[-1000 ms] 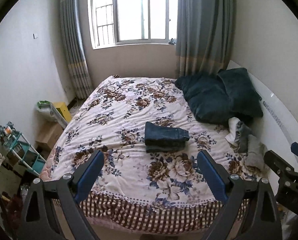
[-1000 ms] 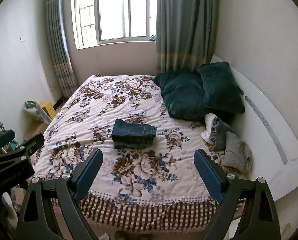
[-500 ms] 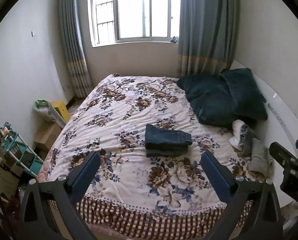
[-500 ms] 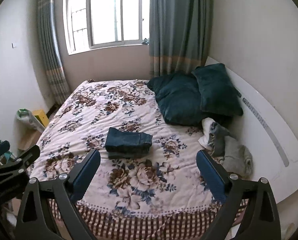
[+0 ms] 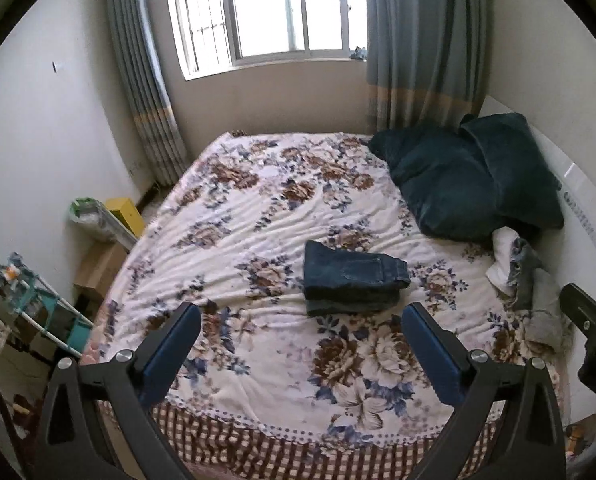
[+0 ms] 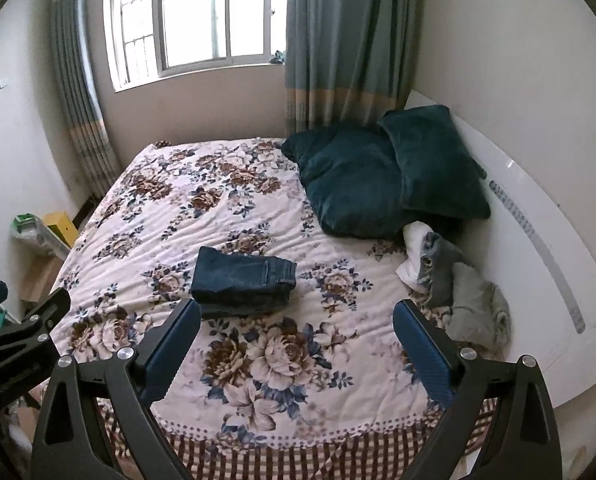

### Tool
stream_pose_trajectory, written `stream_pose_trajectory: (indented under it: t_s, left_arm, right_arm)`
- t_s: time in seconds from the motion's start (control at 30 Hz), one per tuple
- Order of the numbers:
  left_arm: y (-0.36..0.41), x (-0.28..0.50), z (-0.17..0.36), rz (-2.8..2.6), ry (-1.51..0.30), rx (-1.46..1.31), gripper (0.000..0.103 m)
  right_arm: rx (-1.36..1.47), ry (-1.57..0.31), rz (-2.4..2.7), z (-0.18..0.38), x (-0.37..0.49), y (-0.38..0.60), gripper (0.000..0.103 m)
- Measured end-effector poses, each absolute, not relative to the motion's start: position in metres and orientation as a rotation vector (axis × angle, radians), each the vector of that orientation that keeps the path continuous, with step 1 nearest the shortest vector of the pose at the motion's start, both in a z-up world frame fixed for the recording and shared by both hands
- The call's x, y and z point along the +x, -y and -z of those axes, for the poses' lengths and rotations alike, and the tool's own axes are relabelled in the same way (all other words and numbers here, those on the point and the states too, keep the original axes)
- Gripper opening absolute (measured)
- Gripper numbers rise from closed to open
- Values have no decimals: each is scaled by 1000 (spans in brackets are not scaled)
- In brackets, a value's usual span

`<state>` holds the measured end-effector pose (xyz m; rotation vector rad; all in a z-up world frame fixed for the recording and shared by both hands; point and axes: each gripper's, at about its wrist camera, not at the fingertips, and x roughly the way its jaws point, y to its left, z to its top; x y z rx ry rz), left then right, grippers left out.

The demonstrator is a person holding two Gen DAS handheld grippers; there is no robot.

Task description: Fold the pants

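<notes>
We found folded pants [image 5: 354,278] mid-bed [image 5: 257,380]; left gripper [image 5: 301,330] and right gripper [image 6: 295,326] both released, clear of pants.

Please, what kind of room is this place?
Most likely a home bedroom. A bed with a floral cover fills most of it, two dark teal pillows lie at its head, and a curtained window is behind. Folded jeans rest on the bed.

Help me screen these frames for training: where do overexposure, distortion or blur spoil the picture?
Left wrist view: the window is blown out to white, the walls bow from the fisheye lens, and the shelf at the rim is smeared. Right wrist view: the window is also overexposed, but the jeans stay sharp.
</notes>
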<state>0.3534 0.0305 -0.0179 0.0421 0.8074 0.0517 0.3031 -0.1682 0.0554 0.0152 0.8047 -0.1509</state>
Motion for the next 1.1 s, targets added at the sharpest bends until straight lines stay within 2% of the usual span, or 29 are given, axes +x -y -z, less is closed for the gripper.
stream_pose_trajectory:
  t_s: [0.43, 1.1]
  left_arm:
    - [-34, 380, 32, -62, -846, 45, 103]
    - [-32, 377, 39, -70, -841, 31, 103]
  right_arm:
    - [9, -876, 159, -14, 336, 167, 99]
    - [13, -878, 151, -9, 338, 165, 99]
